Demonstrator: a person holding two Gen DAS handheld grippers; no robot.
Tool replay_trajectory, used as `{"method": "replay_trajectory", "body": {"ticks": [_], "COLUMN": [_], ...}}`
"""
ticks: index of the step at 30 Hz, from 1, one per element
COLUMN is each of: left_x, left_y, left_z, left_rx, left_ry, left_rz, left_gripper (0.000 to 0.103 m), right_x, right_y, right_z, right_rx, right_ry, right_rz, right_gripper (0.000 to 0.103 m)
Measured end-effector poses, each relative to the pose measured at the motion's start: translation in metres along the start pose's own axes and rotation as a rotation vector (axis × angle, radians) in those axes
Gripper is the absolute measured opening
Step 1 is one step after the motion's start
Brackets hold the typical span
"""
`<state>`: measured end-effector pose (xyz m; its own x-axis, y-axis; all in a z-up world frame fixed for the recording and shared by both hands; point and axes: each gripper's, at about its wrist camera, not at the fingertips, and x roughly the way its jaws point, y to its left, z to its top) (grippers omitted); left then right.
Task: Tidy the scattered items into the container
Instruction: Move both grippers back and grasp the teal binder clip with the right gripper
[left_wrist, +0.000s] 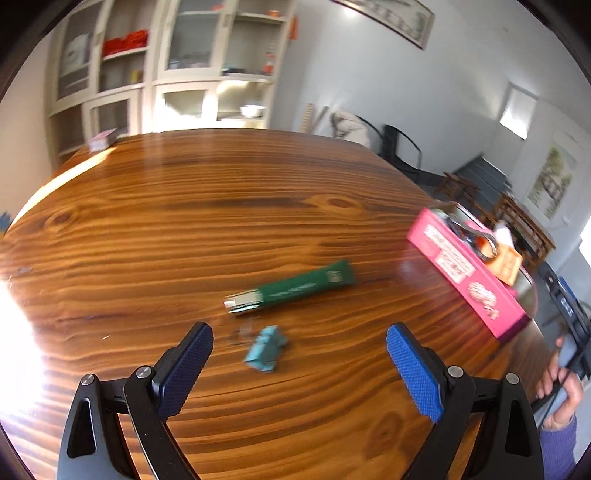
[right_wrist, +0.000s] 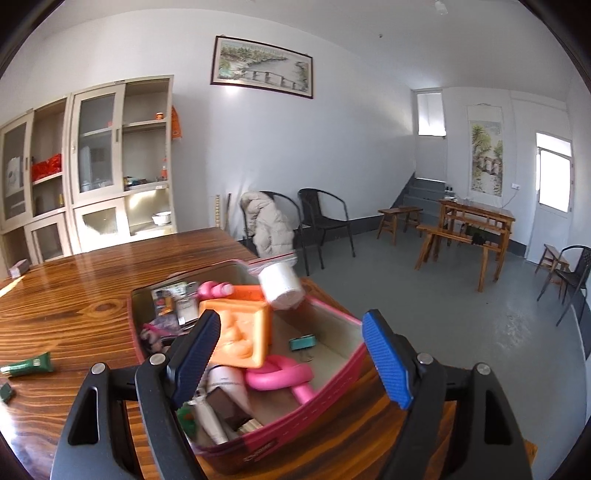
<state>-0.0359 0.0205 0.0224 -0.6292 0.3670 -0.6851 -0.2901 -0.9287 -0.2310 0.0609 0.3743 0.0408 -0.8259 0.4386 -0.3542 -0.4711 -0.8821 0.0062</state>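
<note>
In the left wrist view a green tube with a silver cap (left_wrist: 291, 292) lies on the wooden table (left_wrist: 184, 221), and a small teal binder clip (left_wrist: 266, 349) lies just in front of it. My left gripper (left_wrist: 300, 363) is open and empty, hovering just above and before the clip. The pink container (left_wrist: 469, 280) stands at the right table edge. In the right wrist view my right gripper (right_wrist: 291, 356) is open and empty above the pink container (right_wrist: 325, 384), which holds an orange block (right_wrist: 240, 332), a pink ring toy (right_wrist: 280, 376), a white roll (right_wrist: 282, 286) and other items. The green tube (right_wrist: 27, 365) shows far left.
A small box (left_wrist: 102, 139) sits at the table's far corner. Cabinets (right_wrist: 92, 166) stand behind the table. Black chairs (right_wrist: 325, 218), one with a coat, and wooden benches (right_wrist: 461, 232) stand on the floor beyond the right edge. A hand (left_wrist: 561, 391) holds the other gripper at the right.
</note>
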Motion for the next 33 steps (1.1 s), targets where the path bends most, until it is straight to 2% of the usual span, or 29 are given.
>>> {"method": "replay_trajectory", "body": {"ticks": [3, 8, 12, 16, 21, 28, 33], "left_x": [-0.007, -0.013, -0.012, -0.016, -0.022, -0.025, -0.023], "left_y": [0.025, 0.05, 0.059, 0.063, 0.072, 0.084, 0.083], "left_z": [0.0, -0.002, -0.004, -0.007, -0.006, -0.005, -0.005], "left_rx": [-0.045, -0.079, -0.082, -0.061, -0.073, -0.115, -0.118], "left_ry": [-0.021, -0.042, -0.026, -0.025, -0.034, -0.033, -0.027], "left_rz": [0.033, 0.057, 0.062, 0.076, 0.073, 0.074, 0.072], "left_gripper": [0.097, 0.097, 0.097, 0.097, 0.097, 0.097, 0.097], "right_x": [-0.007, -0.01, -0.006, -0.011, -0.017, -0.008, -0.001], "right_y": [0.025, 0.087, 0.144, 0.197, 0.245, 0.285, 0.298], "right_z": [-0.004, -0.016, -0.033, -0.05, -0.063, -0.07, -0.072], "right_rx": [-0.028, -0.145, -0.272, -0.426, -0.574, -0.653, -0.686], "right_ry": [0.033, 0.154, 0.314, 0.403, 0.421, 0.449, 0.469], "right_rz": [0.098, 0.386, 0.66, 0.837, 0.92, 0.949, 0.953], "right_gripper": [0.082, 0.082, 0.082, 0.082, 0.082, 0.081, 0.067]}}
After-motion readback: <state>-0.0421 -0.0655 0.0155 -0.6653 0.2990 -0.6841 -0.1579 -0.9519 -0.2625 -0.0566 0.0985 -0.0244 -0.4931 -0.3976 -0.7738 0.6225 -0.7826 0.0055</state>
